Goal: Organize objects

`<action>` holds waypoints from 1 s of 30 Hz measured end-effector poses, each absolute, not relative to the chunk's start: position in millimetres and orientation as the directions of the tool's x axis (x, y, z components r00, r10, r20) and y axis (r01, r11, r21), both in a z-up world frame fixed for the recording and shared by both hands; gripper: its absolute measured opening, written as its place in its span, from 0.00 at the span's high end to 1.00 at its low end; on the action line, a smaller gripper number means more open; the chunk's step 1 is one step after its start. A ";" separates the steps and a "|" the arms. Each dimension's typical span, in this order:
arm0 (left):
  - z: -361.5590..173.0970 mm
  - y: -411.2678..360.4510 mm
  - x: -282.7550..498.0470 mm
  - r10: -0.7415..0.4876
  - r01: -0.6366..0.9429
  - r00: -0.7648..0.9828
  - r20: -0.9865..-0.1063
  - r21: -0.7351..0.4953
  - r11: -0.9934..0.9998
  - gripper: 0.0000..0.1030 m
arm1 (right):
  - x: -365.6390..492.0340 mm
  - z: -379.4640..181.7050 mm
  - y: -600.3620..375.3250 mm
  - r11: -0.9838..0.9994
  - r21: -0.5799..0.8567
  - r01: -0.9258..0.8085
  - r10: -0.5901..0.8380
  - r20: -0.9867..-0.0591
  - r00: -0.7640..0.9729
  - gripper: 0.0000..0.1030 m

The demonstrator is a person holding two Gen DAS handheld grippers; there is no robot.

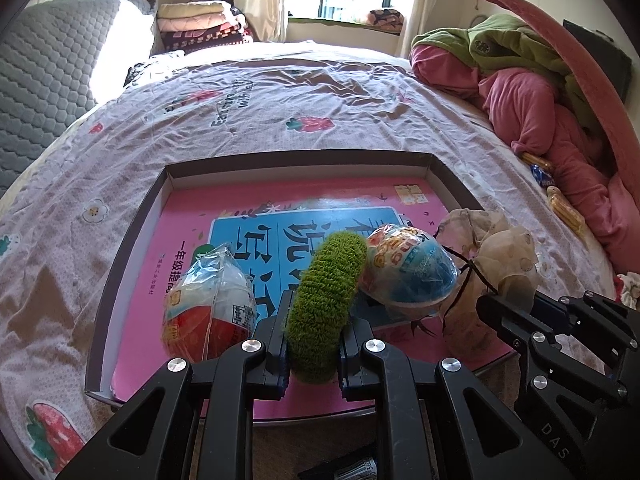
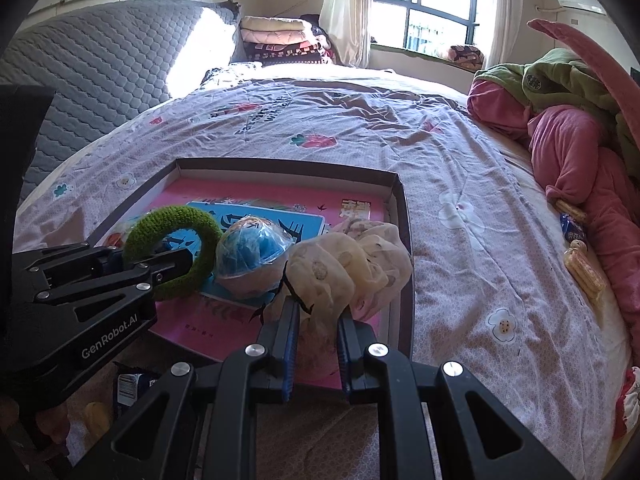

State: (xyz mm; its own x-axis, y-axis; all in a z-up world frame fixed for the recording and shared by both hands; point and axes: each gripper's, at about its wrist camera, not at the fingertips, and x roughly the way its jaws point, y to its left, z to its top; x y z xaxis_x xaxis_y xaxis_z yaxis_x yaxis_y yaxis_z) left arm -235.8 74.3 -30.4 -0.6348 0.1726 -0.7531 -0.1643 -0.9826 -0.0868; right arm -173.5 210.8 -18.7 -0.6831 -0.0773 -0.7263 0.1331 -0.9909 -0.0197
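Sunlit bedding carries a shallow box (image 1: pixel 120 264) lined with a pink book (image 1: pixel 192 216). Left of the left tool (image 1: pixel 314 340) lies a red wrapped egg toy (image 1: pixel 208 308); that tool is clamped on a green knitted ring (image 1: pixel 324 304), held upright over the box. Just to its right sits a blue wrapped egg toy (image 1: pixel 412 272), touching the ring. Further right, the right tool (image 2: pixel 318 320) grips a beige gauze scrunchie (image 2: pixel 348 264) above the box's near right corner. Likely risks: the ring could nudge the blue egg rolling when lowered, or gauze could snag on the pads at release.

Two wrapped eggs (image 1: pixel 408 270) lie on a book (image 1: pixel 280 216) inside the tray (image 1: pixel 132 248) on the bed (image 1: pixel 320 112)
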 end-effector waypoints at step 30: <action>-45.8 71.9 -227.6 0.202 -0.183 -0.580 -0.789 -0.116 -0.976 0.81 | -179.8 -32.7 205.8 -0.989 0.031 0.147 -0.117 -0.771 -0.625 0.79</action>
State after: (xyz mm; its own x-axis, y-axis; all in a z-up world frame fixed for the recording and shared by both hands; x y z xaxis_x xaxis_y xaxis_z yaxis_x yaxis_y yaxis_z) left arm -227.6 71.9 -45.8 -0.5797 0.2024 -0.7893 -0.1828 -0.9763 -0.1160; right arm -179.8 205.8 -32.7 -0.6254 -0.1175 -0.7714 0.1469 -0.9887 0.0315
